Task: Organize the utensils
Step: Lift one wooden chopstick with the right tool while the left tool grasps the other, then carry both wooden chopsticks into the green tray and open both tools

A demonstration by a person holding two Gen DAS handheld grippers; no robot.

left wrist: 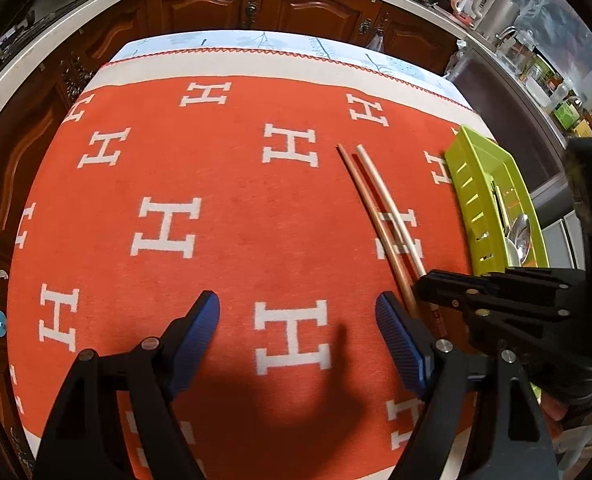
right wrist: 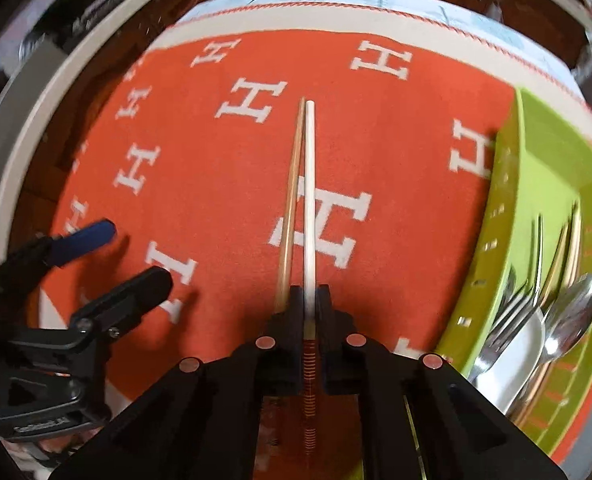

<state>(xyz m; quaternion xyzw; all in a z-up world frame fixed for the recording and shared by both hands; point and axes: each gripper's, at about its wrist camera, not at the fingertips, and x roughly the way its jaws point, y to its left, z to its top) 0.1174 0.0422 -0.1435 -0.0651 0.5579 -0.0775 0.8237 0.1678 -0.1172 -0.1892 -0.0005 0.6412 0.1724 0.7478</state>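
Two chopsticks lie on the orange cloth: a white one (right wrist: 309,200) and a tan one (right wrist: 289,208). My right gripper (right wrist: 309,300) is shut on the white chopstick near its banded handle end; the tan chopstick runs under the left finger. In the left wrist view the chopsticks (left wrist: 380,208) end at the right gripper (left wrist: 428,280). My left gripper (left wrist: 298,316) is open and empty, low over the cloth left of the chopsticks. A green utensil tray (right wrist: 544,168) on the right holds forks (right wrist: 512,316), spoons (right wrist: 568,320) and other cutlery.
The table (left wrist: 215,60) wears an orange cloth with white H marks. Wooden cabinets (left wrist: 312,4) and a white counter curve behind. A metal pot (left wrist: 500,12) and jars stand on the counter at the right. The tray also shows in the left wrist view (left wrist: 480,184).
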